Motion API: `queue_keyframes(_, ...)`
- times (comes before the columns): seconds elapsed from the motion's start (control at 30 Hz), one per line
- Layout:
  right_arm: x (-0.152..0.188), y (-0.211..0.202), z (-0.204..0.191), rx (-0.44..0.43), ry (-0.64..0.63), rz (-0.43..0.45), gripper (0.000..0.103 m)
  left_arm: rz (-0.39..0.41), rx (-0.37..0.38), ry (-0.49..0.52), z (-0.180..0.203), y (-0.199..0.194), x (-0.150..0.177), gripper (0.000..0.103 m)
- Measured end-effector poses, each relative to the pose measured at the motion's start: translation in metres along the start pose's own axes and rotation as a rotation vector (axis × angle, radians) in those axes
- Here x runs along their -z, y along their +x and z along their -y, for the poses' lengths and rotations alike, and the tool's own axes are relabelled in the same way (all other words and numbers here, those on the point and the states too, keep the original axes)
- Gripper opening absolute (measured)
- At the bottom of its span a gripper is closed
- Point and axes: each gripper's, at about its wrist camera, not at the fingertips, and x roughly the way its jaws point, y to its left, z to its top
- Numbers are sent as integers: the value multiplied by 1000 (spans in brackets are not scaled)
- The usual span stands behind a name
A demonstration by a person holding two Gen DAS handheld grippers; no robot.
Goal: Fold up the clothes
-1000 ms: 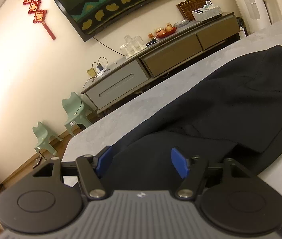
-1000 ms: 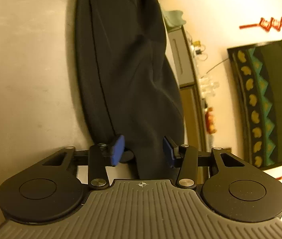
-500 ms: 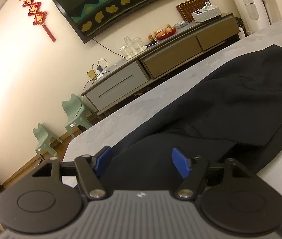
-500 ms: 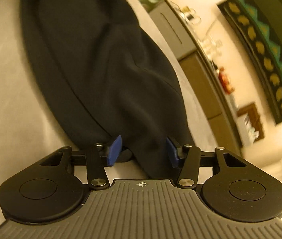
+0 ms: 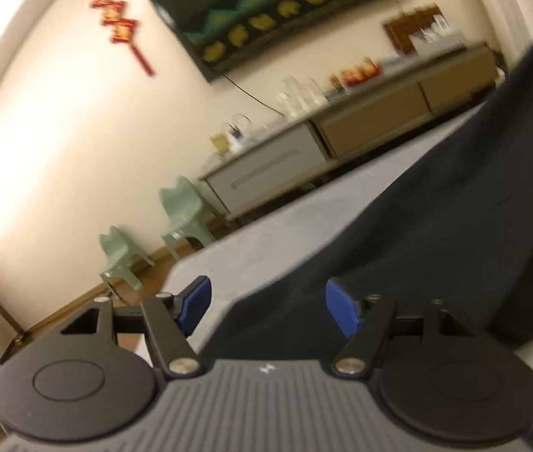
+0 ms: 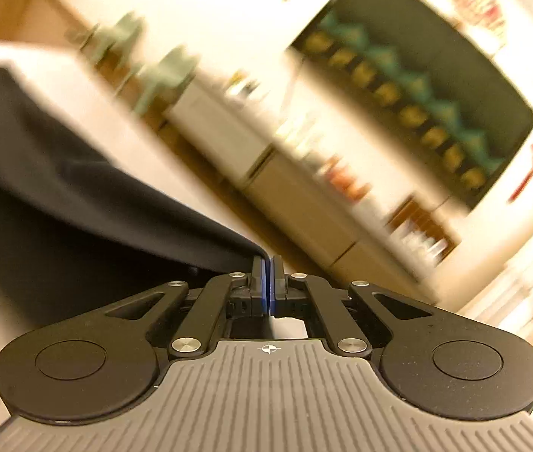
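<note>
Right gripper: blue pads pressed together on an edge of the black garment, which hangs taut from the tips down to the grey table. Left gripper: jaws standing apart, a garment corner lying between them, pads not pressing it. Beyond: green chairs, sideboard, wall hanging.

- A home living room, by the look of it.
- A long low sideboard against the wall carries glasses and a fruit bowl.
- Red knot ornament and dark patterned hanging on the wall.
- Two small green children's chairs on wooden flooring.
</note>
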Motion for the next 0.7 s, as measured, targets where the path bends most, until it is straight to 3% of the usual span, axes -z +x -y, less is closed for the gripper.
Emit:
queue_keyframes(0.1,-35,0,32,93,4,54,0,7,-60,-49,-6,2,-8,69)
queue_keyframes(0.17,-50,38,53,133,34,9,0,-33,-113,-71,-5,15,-11,69)
queue_keyframes(0.23,-44,106,61,136,73,-147,0,-83,-144,-77,-3,27,-11,69)
queue_keyframes(0.33,-6,196,65,40,190,-450,4,-118,-137,-77,-9,31,-9,69)
queue_keyframes(0.37,1,194,69,31,269,-446,4,-118,-127,-78,-12,28,-8,69)
queue_keyframes(0.4,8,189,71,14,348,-436,20,-116,-101,-76,-16,23,-7,69)
queue_keyframes(0.43,15,169,71,-38,423,-398,42,-114,-70,-74,-20,18,-5,69)
queue_keyframes(0.5,30,128,69,-143,571,-321,65,-116,56,-53,-23,-1,-1,69)
queue_keyframes(0.57,49,89,57,-256,636,-304,65,-90,199,20,-14,-34,6,69)
queue_keyframes(0.63,74,56,38,-344,634,-347,66,-55,278,121,8,-69,13,73)
queue_keyframes(0.7,98,37,26,-373,657,-392,67,-19,343,201,39,-100,18,88)
